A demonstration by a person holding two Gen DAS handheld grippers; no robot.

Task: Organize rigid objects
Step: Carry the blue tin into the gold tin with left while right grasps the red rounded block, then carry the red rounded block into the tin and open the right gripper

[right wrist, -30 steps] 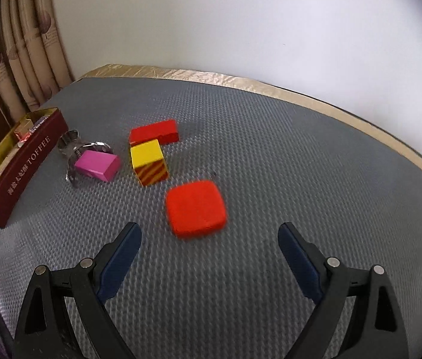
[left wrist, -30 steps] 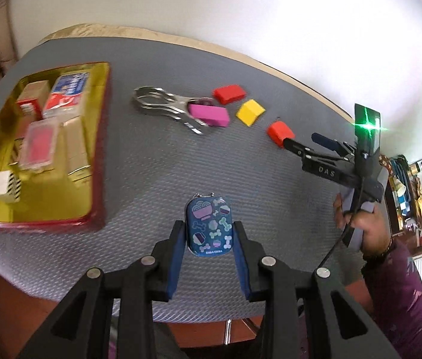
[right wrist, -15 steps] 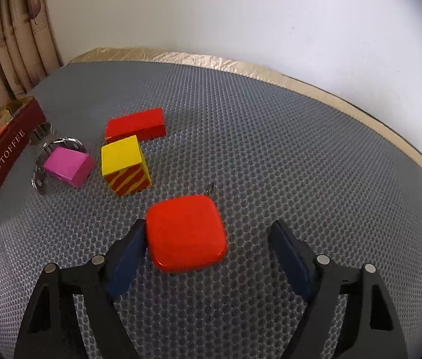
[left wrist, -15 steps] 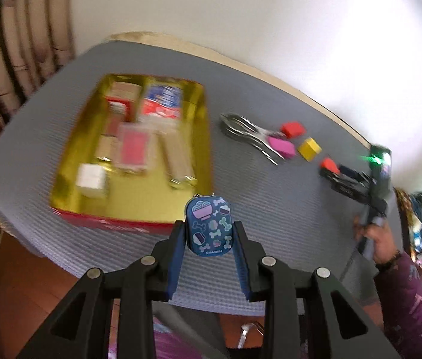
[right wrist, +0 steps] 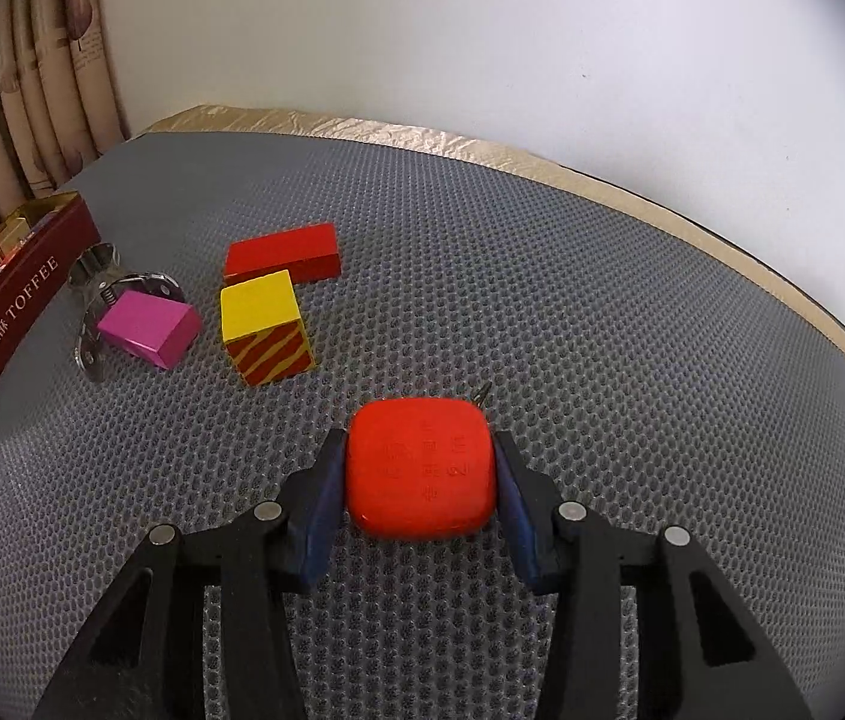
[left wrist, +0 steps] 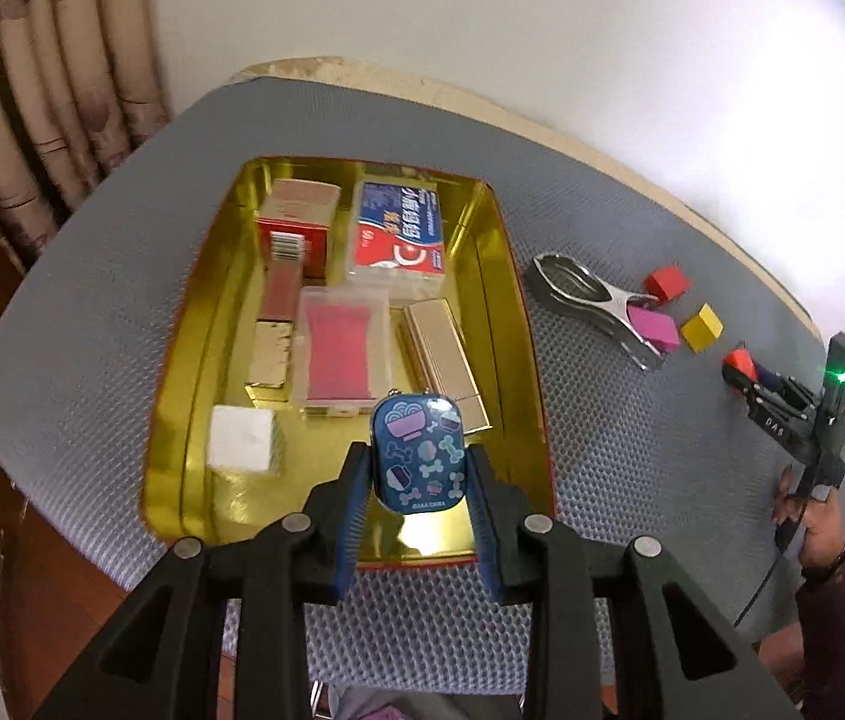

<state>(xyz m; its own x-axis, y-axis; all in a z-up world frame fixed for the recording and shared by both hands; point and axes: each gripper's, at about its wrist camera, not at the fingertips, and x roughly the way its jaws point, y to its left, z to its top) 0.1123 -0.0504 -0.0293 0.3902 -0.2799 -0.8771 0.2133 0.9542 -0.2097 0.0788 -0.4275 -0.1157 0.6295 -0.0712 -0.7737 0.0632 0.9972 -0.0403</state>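
Observation:
My left gripper (left wrist: 417, 468) is shut on a small blue tin (left wrist: 419, 453) printed with bones and bowls, and holds it above the near end of the gold tray (left wrist: 518, 360). Several boxes lie in that tray. My right gripper (right wrist: 419, 474) is closing its jaws on a rounded red tin (right wrist: 420, 468) that rests on the grey mat; both pads touch its sides. In the left wrist view the right gripper (left wrist: 749, 375) shows at the far right with the red tin (left wrist: 741, 360) at its tips.
A yellow striped block (right wrist: 263, 327), a red block (right wrist: 284, 255), a pink block (right wrist: 149, 327) and a metal clamp (right wrist: 104, 294) lie left of the red tin. The tray's dark red wall (right wrist: 8, 324) stands at the far left. A person's hand (left wrist: 812, 516) grips the right handle.
My left gripper carried the blue tin leftward from the bare mat to above the tray. My right gripper's jaws came in from wide apart onto the red tin.

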